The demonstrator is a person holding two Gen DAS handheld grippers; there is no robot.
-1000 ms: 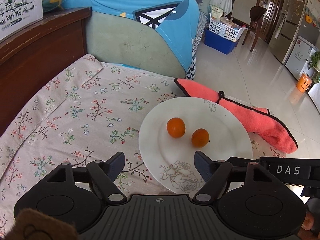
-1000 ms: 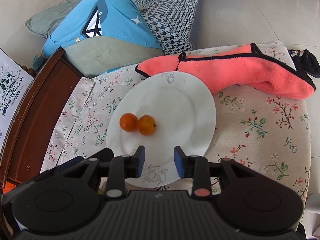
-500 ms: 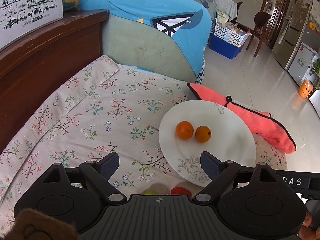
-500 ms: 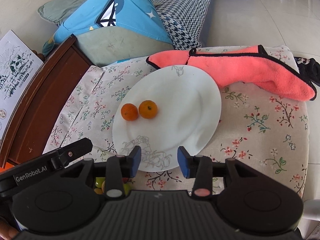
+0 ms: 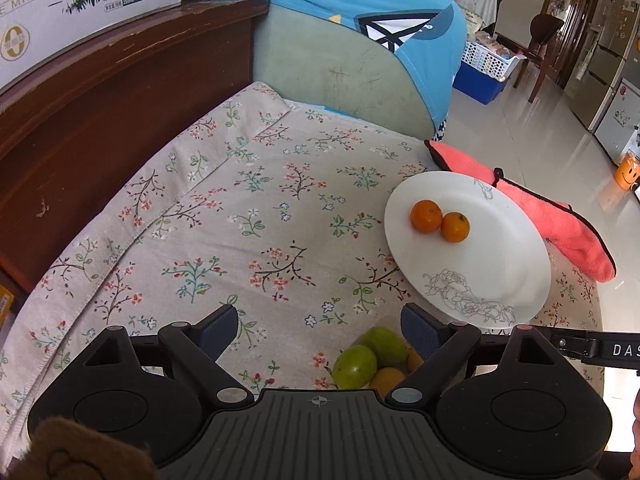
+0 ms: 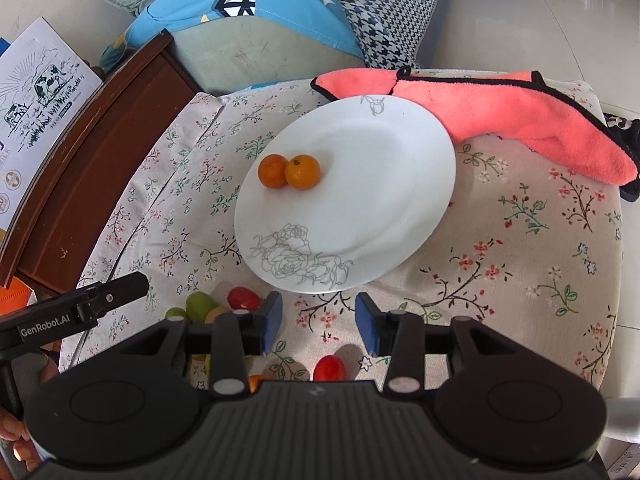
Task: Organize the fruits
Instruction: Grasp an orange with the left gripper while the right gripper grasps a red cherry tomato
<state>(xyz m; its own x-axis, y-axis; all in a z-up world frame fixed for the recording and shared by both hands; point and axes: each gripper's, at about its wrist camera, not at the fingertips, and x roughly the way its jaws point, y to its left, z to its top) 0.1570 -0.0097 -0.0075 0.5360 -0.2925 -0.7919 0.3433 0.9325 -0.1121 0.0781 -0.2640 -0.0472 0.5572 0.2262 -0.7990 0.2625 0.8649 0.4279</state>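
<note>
Floral tablecloth [image 5: 248, 216] covers the work surface, with a dark wooden cabinet [image 5: 100, 104] along its left side.

Left gripper [image 5: 319, 325]: jaws spread wide, nothing between them, held above the cloth. Just inside its right finger lie two green fruits [image 5: 368, 356], touching, with yellow-orange fruit partly hidden under them and the gripper body.

Right gripper [image 6: 318, 324]: jaws parted, narrower gap than the left, holding nothing. A red fruit [image 6: 329, 368] lies on the cloth below the gap, partly cut off by the gripper body. Another red fruit [image 6: 243, 299] sits just beside the left finger, next to a small cluster of green fruit [image 6: 200, 305].

Beyond both grippers: white plate [image 6: 384, 216] with a line-drawn rose at its near rim. Two oranges [image 6: 289, 171] sit on its left part, touching each other.

Pink cloth [image 6: 520, 128] with black trim lies at the far edge of the plate; its near end is tucked under the rim.

Further back: blue cushion [image 5: 360, 12] on a green-grey sofa. Milk carton box [image 5: 72, 4] on top of the cabinet. Tiled floor to the right.
</note>
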